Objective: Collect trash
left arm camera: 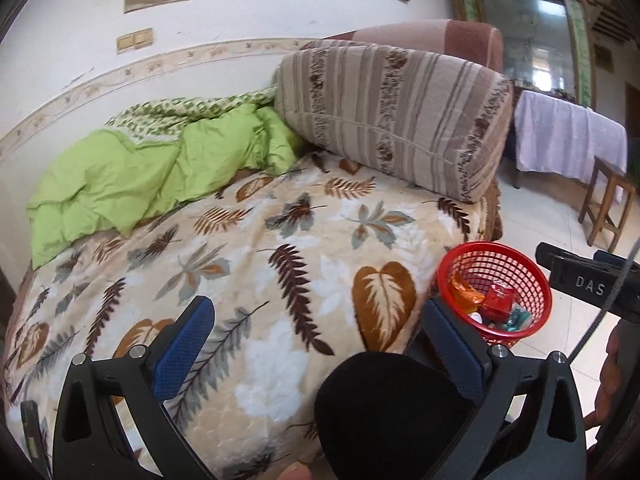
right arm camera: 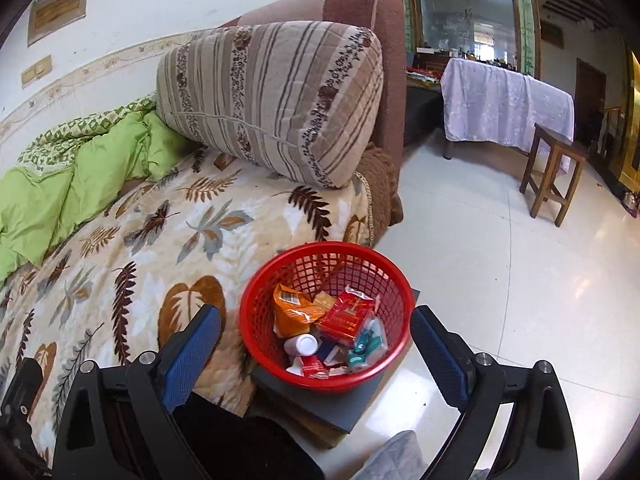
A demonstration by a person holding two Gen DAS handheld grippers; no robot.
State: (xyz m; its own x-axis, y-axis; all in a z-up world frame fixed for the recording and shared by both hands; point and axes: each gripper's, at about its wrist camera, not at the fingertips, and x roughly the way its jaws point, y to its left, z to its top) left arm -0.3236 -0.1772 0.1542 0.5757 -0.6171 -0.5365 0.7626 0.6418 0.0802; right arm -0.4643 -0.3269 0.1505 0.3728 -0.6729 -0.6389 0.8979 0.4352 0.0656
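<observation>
A red mesh basket (right arm camera: 256,312) stands on a grey board beside the bed. It holds several pieces of trash: an orange packet (right arm camera: 292,312), a red packet (right arm camera: 346,316), a white bottle (right arm camera: 302,345) and a teal wrapper (right arm camera: 362,350). The basket also shows in the left wrist view (left arm camera: 538,280) at the right. My right gripper (right arm camera: 316,354) is open and empty, with its fingers on either side of the basket, above it. My left gripper (left arm camera: 320,344) is open and empty over the leaf-patterned blanket (left arm camera: 248,264). No loose trash shows on the blanket.
A striped cushion (right arm camera: 272,100) leans on the brown headboard (right arm camera: 380,60). A green quilt (left arm camera: 144,172) lies bunched by the wall. A wooden stool (right arm camera: 554,172) and a cloth-covered table (right arm camera: 508,104) stand on the tiled floor. A dark cushion (left arm camera: 384,412) lies under my left gripper.
</observation>
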